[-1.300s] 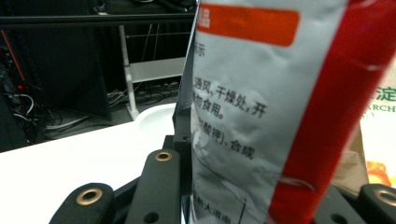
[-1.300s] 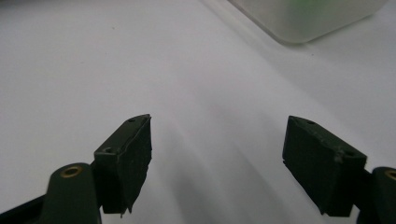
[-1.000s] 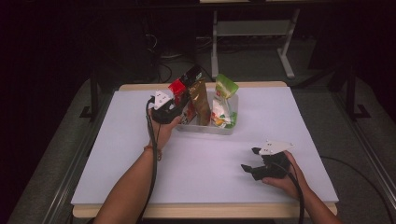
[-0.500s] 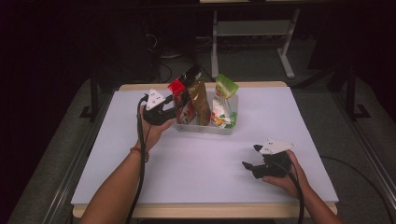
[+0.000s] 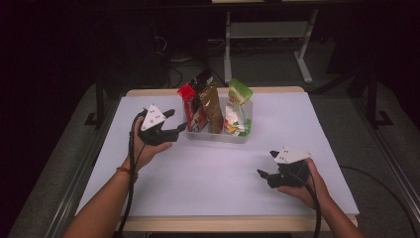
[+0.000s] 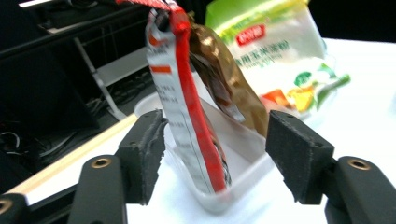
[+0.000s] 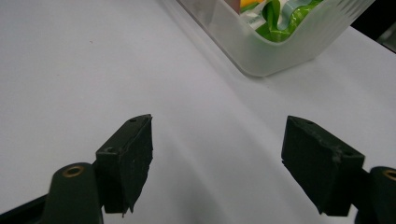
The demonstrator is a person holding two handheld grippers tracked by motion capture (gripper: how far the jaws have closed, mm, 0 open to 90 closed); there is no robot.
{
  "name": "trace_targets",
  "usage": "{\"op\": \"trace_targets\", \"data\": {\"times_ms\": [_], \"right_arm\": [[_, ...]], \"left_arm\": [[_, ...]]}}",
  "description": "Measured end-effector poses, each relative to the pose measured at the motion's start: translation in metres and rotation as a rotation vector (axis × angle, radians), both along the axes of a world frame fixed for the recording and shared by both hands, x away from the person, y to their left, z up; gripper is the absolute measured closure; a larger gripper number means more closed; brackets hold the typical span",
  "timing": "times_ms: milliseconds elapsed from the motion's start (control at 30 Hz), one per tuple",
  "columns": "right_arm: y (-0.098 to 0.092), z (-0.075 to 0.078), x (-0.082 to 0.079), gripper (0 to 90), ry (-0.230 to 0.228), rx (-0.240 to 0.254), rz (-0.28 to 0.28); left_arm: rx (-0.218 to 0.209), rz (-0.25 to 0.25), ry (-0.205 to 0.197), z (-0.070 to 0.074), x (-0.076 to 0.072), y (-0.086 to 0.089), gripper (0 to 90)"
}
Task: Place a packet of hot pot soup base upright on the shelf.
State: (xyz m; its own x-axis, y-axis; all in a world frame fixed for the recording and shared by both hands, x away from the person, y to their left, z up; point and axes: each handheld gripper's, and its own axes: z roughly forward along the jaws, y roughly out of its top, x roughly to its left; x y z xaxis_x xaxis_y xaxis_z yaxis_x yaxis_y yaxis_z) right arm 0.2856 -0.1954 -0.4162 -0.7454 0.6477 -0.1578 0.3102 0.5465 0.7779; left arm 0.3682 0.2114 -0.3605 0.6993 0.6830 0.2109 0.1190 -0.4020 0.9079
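Note:
A clear plastic bin (image 5: 218, 135) stands at the table's far middle with a red packet (image 5: 190, 106), a brown packet (image 5: 212, 101) and a green-and-white packet (image 5: 237, 106) upright in it. My left gripper (image 5: 177, 122) hovers just left of the bin, pointing at it. Its jaws have just been opening and nothing is between them. In the left gripper view, my left gripper (image 6: 215, 140) frames the red packet (image 6: 180, 93), which stands beyond the tips inside the bin (image 6: 233, 196). My right gripper (image 5: 263, 176) rests open near the front right, and in its own view my right gripper (image 7: 217, 140) is over bare table.
The white table top (image 5: 208, 183) reaches wooden edges at front and back. In the right gripper view, a corner of the bin (image 7: 280, 51) shows the green packet (image 7: 275, 14) inside. Dark floor, cables and a white stand lie behind the table.
My left gripper has let go of the red packet, opened and drawn back to the left, away from the bin. The red packet stays upright in the bin. The right hand has kept still.

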Motion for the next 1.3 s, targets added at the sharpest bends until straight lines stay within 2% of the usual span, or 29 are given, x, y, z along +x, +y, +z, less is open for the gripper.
{"op": "trace_targets", "data": {"times_ms": [67,233,367,567,733,867,1067,1167,1233,1300], "right_arm": [[0.001,0.001,0.0,24.3,-0.007,-0.008,-0.001],[0.001,0.003,-0.001,24.3,-0.015,-0.01,-0.003],[0.002,0.007,-0.002,24.3,-0.03,-0.015,-0.011],[-0.001,0.014,-0.002,23.4,-0.058,-0.015,-0.018],[-0.004,0.018,-0.003,22.3,-0.08,0.001,-0.032],[-0.003,0.02,-0.004,21.1,-0.117,-0.023,-0.07],[-0.007,0.023,-0.006,20.9,-0.145,0.034,-0.075],[-0.01,0.022,-0.007,20.8,-0.141,0.021,-0.082],[-0.012,0.022,-0.008,20.8,-0.145,0.023,-0.089],[-0.015,0.02,-0.01,20.8,-0.156,0.026,-0.098]], "left_arm": [[0.024,0.002,0.001,-0.001,-0.004,0.003,33.6],[0.05,-0.014,0.021,-0.004,-0.015,0.013,29.8],[0.072,-0.03,0.022,-0.005,-0.024,0.02,28.3],[0.086,-0.059,0.036,-0.009,-0.037,0.032,26.5],[0.091,-0.043,0.042,-0.017,-0.046,0.045,26.2],[0.102,-0.052,0.047,-0.021,-0.053,0.055,26.3],[0.119,-0.061,0.048,-0.03,-0.064,0.069,26.0],[0.12,-0.058,0.071,-0.038,-0.068,0.077,25.5],[0.143,-0.046,0.07,-0.043,-0.071,0.083,25.6],[0.135,-0.045,0.08,-0.048,-0.074,0.089,25.5]]}}
